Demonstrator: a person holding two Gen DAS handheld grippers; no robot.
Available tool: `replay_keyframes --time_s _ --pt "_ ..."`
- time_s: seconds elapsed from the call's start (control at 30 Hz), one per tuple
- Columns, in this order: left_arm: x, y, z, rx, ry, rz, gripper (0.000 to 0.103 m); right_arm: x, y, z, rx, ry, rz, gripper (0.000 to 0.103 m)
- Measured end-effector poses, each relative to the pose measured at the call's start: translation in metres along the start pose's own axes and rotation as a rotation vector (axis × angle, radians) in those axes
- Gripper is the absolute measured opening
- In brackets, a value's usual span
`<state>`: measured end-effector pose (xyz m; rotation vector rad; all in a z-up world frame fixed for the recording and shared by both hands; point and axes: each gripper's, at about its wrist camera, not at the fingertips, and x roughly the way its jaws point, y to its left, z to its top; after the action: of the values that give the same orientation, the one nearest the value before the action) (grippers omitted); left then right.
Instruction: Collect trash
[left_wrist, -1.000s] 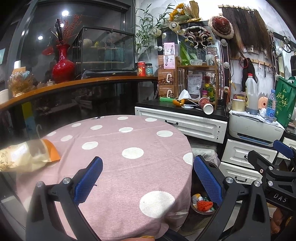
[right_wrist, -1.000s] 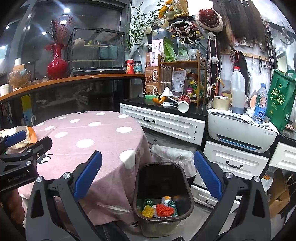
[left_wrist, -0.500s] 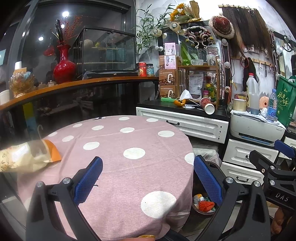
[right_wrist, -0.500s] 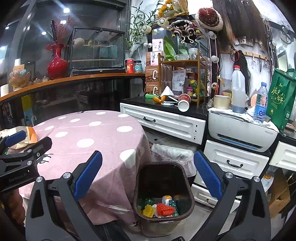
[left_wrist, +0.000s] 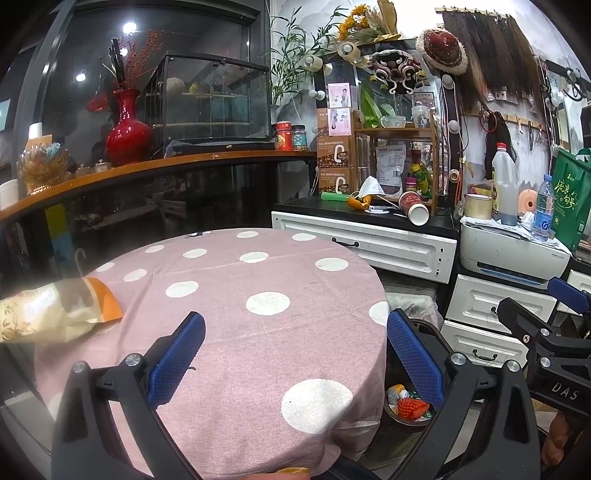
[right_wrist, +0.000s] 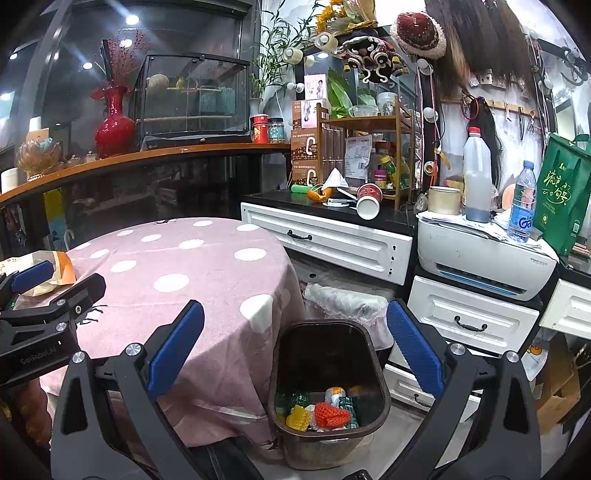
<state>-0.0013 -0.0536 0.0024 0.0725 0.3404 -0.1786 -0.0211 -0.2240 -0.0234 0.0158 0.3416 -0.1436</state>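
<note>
A round table (left_wrist: 236, 295) under a pink cloth with white dots fills the middle of the left wrist view and the left half of the right wrist view. White drawers (right_wrist: 325, 240) with a black top run across the right of both frames, with a white printer (right_wrist: 484, 254) at the right.

A dark bin (right_wrist: 328, 373) stands on the floor at the lower centre of the right wrist view, just beside the table's edge; bits of red, yellow and green trash (right_wrist: 325, 413) lie at its bottom.

The left gripper (left_wrist: 295, 354) hangs over the near part of the table, jaws spread wide, nothing between its blue pads (left_wrist: 177, 358). The right gripper (right_wrist: 295, 354) is above the bin, jaws equally wide and empty.

A snack bag (left_wrist: 51, 314), pale with an orange end, lies on the table's left edge, at the left of the left wrist view. A tipped paper cup (right_wrist: 367, 205) rests on the black top.
</note>
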Motion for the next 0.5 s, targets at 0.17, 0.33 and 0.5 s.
replay_keyframes --time_s 0.17,0.33,0.5 --pt "0.0025 0.0046 -0.0016 0.001 0.006 -0.006 0.098 0.0012 0.0004 -0.0014 0.001 0.004 0.000 0.097" --pt "0.0072 0.0081 -0.0032 0.008 0.016 -0.014 0.098 0.0011 0.0009 -0.0016 0.001 0.008 0.002 0.097" --pt "0.0074 0.0081 -0.0031 0.010 0.017 -0.015 0.098 0.0001 0.0005 -0.0016 0.001 0.003 0.002 0.097"
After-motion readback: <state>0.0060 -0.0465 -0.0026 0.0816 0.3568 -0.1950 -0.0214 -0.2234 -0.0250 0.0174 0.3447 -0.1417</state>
